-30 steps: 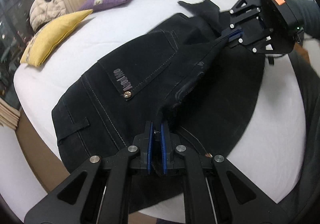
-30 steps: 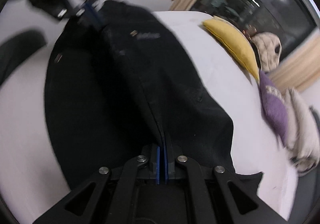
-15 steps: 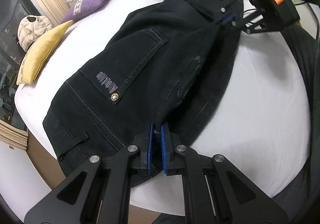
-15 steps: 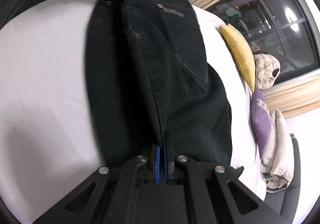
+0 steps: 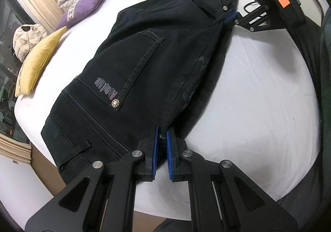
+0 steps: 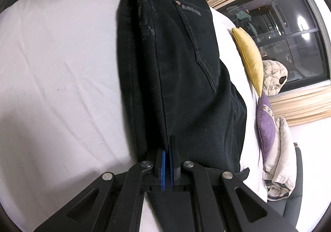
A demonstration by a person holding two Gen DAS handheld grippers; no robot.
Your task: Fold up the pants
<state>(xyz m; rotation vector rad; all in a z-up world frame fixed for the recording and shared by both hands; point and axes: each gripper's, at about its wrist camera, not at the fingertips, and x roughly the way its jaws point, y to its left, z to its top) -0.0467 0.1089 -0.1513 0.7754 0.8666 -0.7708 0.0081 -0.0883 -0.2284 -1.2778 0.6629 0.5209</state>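
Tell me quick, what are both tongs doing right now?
Left tongs: shut on the black pants.
Right tongs: shut on the same pants, at the other end.

We cannot see the white bed (image 5: 258,91) beneath the black pants (image 5: 144,62). Our right gripper (image 5: 227,18) has its handle cut off by the left view's far right edge. How many layers each gripper pinches we cannot tell, and the pocket lettering (image 6: 191,8) is too small to read in the right view.
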